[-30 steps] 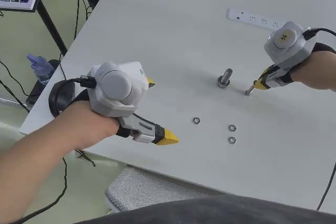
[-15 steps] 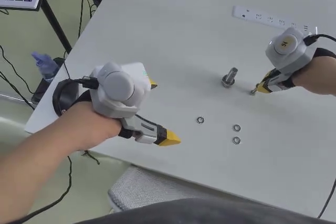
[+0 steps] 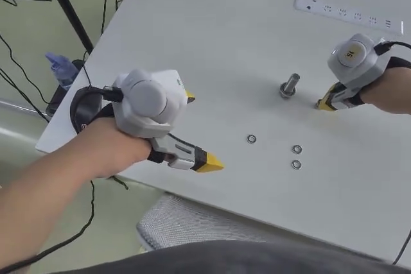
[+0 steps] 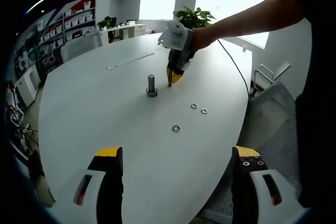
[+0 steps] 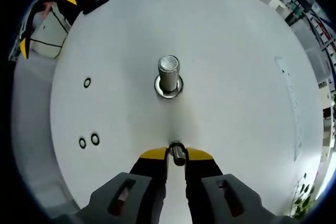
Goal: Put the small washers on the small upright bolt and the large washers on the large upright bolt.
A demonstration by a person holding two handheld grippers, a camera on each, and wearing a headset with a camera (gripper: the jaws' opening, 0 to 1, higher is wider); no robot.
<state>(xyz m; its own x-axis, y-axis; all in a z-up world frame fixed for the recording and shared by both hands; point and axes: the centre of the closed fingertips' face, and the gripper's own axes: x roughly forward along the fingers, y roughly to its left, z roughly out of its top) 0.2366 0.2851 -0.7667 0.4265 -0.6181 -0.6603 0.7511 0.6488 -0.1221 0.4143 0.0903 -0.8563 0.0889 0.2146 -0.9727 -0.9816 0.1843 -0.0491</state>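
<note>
Right gripper (image 5: 177,156) clamping small bolt (image 5: 178,151) upright on table (image 5: 236,51), left gripper (image 4: 176,151) hovering jaws apart, three washers (image 5: 87,83) lying loose near large bolt (image 5: 168,74)

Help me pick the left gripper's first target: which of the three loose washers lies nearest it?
The lone washer, lying by itself closest to the left gripper; the other two washers sit as a close pair farther off.

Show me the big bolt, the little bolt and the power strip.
Large bolt (image 3: 291,84), head view, its shaft.
Small bolt (image 5: 177,153), right gripper view, its top end.
Power strip (image 3: 350,13), head view, its middle.
</note>
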